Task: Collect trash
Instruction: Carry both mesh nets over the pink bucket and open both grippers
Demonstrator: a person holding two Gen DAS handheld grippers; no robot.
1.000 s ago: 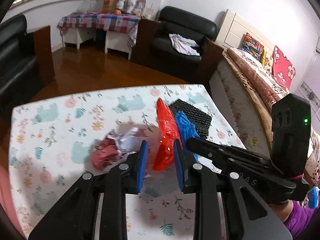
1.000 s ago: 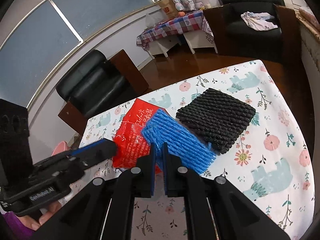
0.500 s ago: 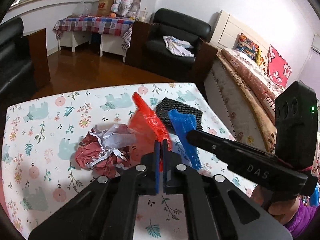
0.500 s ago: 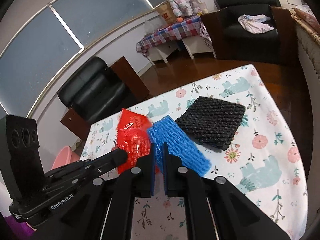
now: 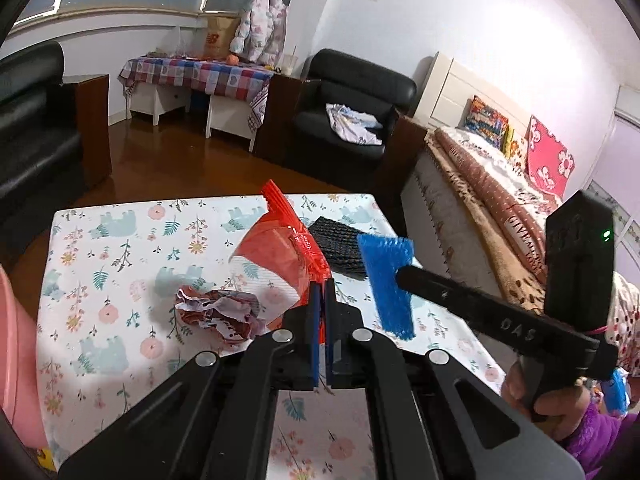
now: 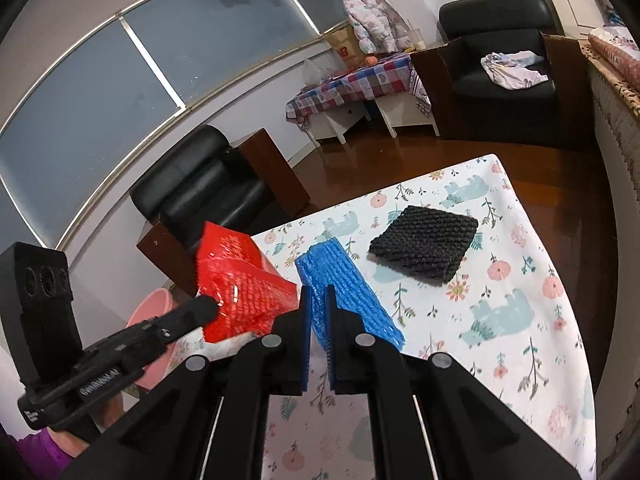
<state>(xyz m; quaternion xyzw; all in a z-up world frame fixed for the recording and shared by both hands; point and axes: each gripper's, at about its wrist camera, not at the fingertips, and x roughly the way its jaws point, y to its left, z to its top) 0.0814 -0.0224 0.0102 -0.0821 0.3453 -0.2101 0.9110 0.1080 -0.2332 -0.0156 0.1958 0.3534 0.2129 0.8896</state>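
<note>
Pinching now: left gripper [image 5: 322,300] has clamped the red wrapper [image 5: 288,256], off the table [image 5: 120,240]. Right gripper [image 6: 316,308] grips the blue net [image 6: 340,280]. Both look ready for binning.

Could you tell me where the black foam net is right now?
The black foam net lies flat on the floral table, toward its far right corner in the right wrist view, beyond the lifted blue net.

- The left wrist view looks forward and down along its own tool [image 5: 322,304], close above the counter [image 5: 120,320], facing the bed [image 5: 500,184].
- The right wrist view looks forward and down along its tool [image 6: 316,316], facing the window [image 6: 100,92].
- Both views share the counter, the black mat [image 5: 340,248] [image 6: 424,244] and the armchair [image 5: 352,120] [image 6: 500,60].
</note>
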